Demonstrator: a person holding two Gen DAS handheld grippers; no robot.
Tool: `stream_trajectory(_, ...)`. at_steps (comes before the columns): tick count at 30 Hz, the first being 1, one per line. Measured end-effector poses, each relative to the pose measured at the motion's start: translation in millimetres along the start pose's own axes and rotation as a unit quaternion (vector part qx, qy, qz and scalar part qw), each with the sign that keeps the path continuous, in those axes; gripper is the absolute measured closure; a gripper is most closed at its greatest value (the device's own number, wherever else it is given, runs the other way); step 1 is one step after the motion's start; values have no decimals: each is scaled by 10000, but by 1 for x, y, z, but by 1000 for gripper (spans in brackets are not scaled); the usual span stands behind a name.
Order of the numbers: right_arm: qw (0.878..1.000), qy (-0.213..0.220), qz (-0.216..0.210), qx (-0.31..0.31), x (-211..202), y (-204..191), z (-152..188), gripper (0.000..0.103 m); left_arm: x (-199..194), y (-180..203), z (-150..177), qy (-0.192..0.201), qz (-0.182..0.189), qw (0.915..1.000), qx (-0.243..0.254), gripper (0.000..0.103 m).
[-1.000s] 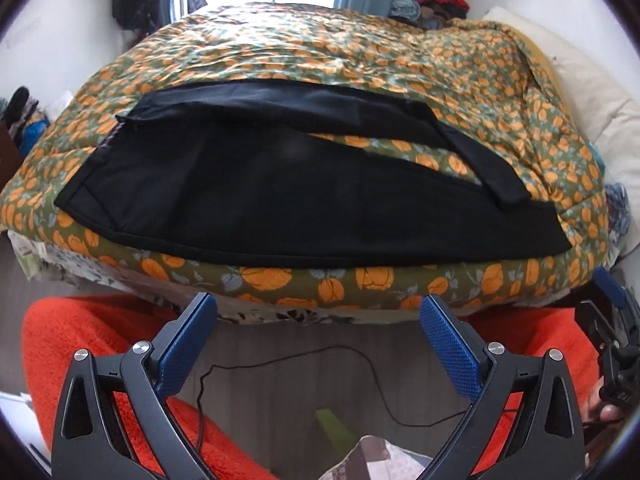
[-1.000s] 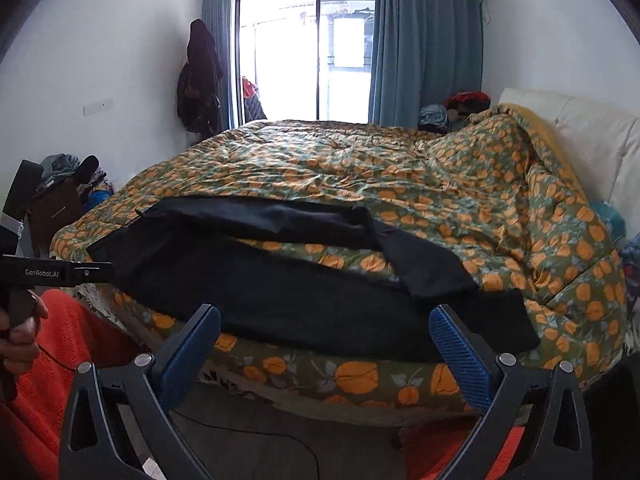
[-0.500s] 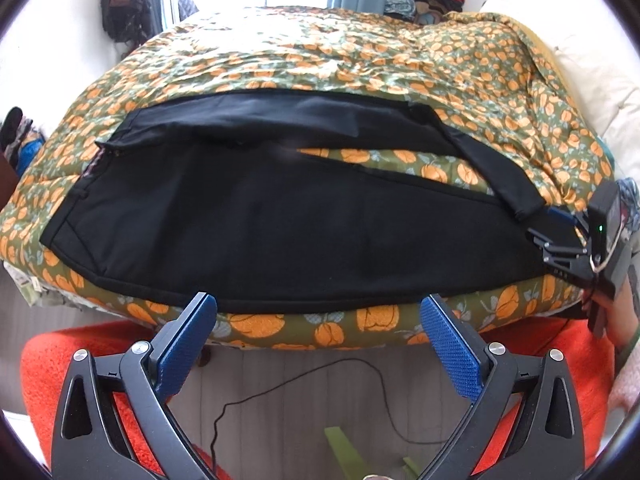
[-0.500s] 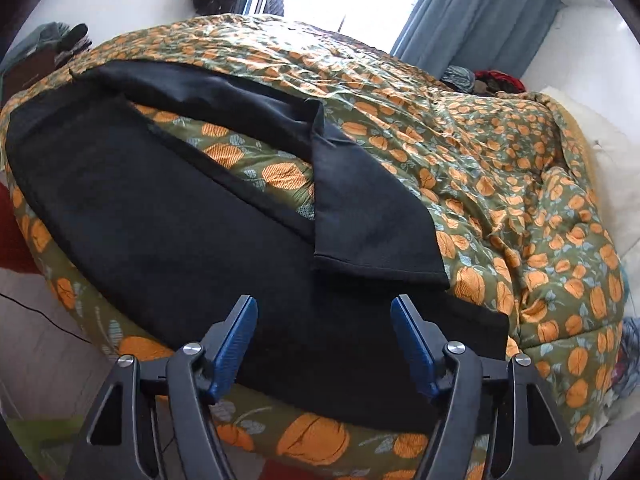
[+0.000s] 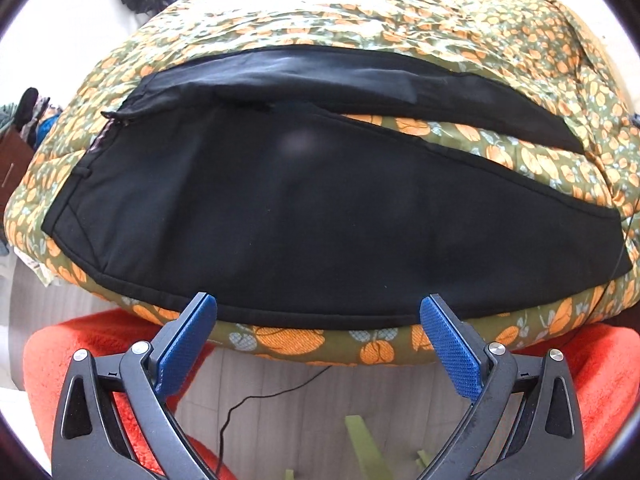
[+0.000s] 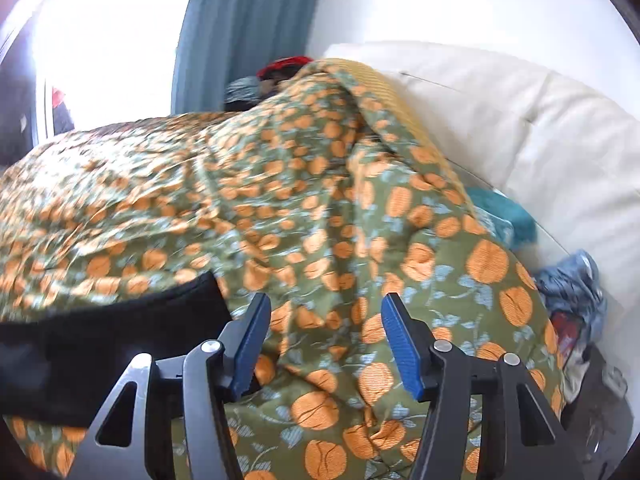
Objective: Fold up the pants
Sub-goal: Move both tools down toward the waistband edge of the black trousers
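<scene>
Black pants [image 5: 304, 216] lie spread flat on the pumpkin-print quilt [image 5: 360, 20], waist to the left, both legs running right with a strip of quilt between them. My left gripper [image 5: 318, 312] is open and empty, its blue fingertips just at the near hem edge of the front leg. In the right wrist view only the leg ends of the pants [image 6: 100, 332] show at the lower left. My right gripper [image 6: 324, 320] is open and empty, hovering over bare quilt just right of the leg ends.
The quilt [image 6: 280, 184] covers the whole bed. A white headboard cushion [image 6: 500, 120] stands to the right, with blue clothes [image 6: 572, 280] beside it. Orange fleece [image 5: 100, 344] and a black cable [image 5: 260, 396] lie on the floor below the bed edge.
My left gripper has moved forward to the pants' near edge. My right gripper has swung right, from over the pant legs to the quilt beyond their ends.
</scene>
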State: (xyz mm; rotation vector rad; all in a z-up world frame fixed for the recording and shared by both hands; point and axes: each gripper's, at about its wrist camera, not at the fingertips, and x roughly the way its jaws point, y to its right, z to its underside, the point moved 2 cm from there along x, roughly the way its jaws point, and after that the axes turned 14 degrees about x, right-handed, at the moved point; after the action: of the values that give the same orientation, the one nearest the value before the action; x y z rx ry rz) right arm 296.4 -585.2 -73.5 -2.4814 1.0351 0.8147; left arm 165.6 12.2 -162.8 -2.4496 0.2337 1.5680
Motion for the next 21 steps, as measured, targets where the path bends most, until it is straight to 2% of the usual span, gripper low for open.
stream_trajectory(3,9968,-239,-763,58,-20,5,55,33,16,-19,-31,88,-172,9998,31,1)
stream_trajectory(6,9858,-703,-1480,-355,-41,-6,135,31,27,-42,-97,736,-525,9956,245,1)
stream_trajectory(8,9809,-889,-1672,-453,-56,-10,181,31,46,-55,-146,953,-723,9921,366,1)
stream_trajectory(10,9778,-1316,-1571,-425,-53,-16,208,31,85,-64,-183,746,-790,9925,556,1)
stream_trajectory(11,9746,-1526,-1598,-361,-50,-20,210,31,113,-68,-193,452,-970,9918,700,1)
stream_trajectory(12,9730,-1555,-1676,-310,-48,-20,212,30,145,-77,-195,-76,-1281,9890,741,1)
stream_trajectory(13,9732,-1510,-1698,-340,-46,-23,211,28,175,-88,-190,-595,-1377,9866,646,0)
stream_trajectory(14,9745,-1469,-1638,-430,-43,-24,212,23,188,-98,-184,-670,-1079,9908,457,0)
stream_trajectory(15,9753,-1485,-1558,-504,-38,-26,213,22,184,-105,-184,-502,-938,9938,316,0)
stream_trajectory(17,9748,-1570,-1491,-531,-32,-25,217,22,166,-103,-192,-513,-995,9933,285,2)
stream_trajectory(20,9754,-1466,-1535,-599,-34,-27,217,22,129,-67,-210,170,-422,9968,654,1)
stream_trajectory(21,9748,-1442,-1565,-666,-34,-28,216,22,128,-46,-216,215,-287,9949,948,1)
